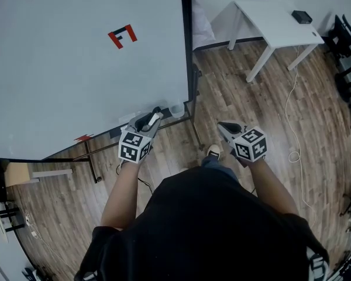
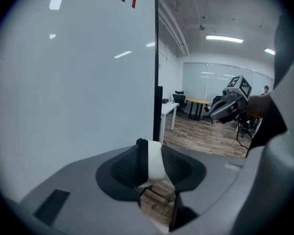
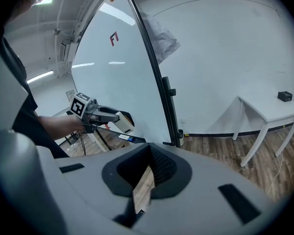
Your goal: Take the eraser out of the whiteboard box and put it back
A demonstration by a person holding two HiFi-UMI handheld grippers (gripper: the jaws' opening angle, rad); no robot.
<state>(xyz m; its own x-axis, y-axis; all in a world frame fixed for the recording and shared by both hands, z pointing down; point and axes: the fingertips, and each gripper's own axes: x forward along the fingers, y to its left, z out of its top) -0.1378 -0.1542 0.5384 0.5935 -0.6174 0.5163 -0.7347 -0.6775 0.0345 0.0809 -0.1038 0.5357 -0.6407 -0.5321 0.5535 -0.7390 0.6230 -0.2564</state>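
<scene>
At the lower right corner of the whiteboard (image 1: 76, 69), the left gripper (image 1: 150, 122) pinches the eraser (image 2: 154, 163). Its jaws are clamped on either side of it, and the dark felt face and the white body stand upright between the pads. The eraser hangs in the air just in front of the board's bottom edge, close to the small translucent whiteboard box (image 1: 176, 110) fixed at that corner, and it is clear of the box. The right gripper (image 1: 227, 127) hovers over the wooden floor, to the right of the board's frame. Its jaws are drawn together at the tips and nothing is between them.

By the look of it, the first half of the task is done, because the eraser is out of the box and firmly held. Returning it to the box is the part that is left.

The only writing is a red-and-black logo (image 1: 123, 36) near the top right of the board. It is made of blocky strokes that resemble an F and a 1, though that reading is not certain. A small red mark (image 1: 83, 137) on the bottom edge is too small to read. The cubes on the grippers carry only black-and-white square patterns and no words.
</scene>
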